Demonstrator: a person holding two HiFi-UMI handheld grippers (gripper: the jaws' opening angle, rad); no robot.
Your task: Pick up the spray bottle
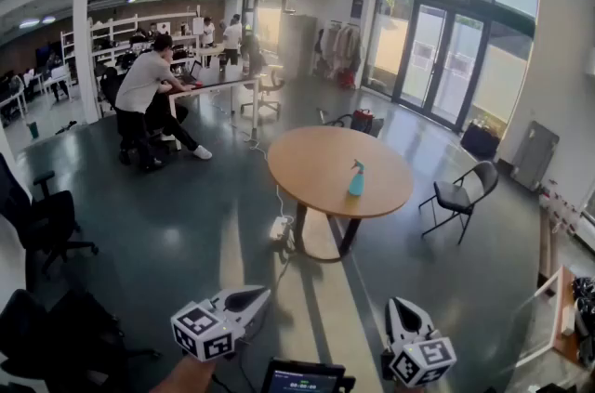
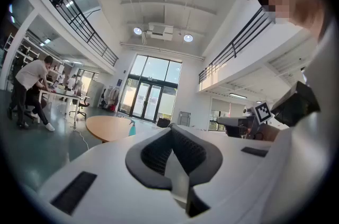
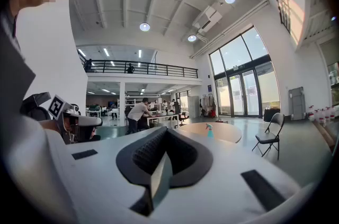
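A teal spray bottle (image 1: 356,180) stands upright on a round wooden table (image 1: 316,168), near its right edge and several steps ahead of me. It shows small and far off as the spray bottle (image 2: 132,128) in the left gripper view and the spray bottle (image 3: 210,130) in the right gripper view. My left gripper (image 1: 255,294) and right gripper (image 1: 399,304) hover at the bottom of the head view, far short of the table. The left gripper (image 2: 171,131) and right gripper (image 3: 163,132) are both shut, with nothing between their jaws.
A black folding chair (image 1: 460,194) stands right of the table. A cable and power strip (image 1: 280,229) lie on the floor at the table's foot. People sit at a desk (image 1: 214,83) at the back left. A black office chair (image 1: 42,219) stands at left.
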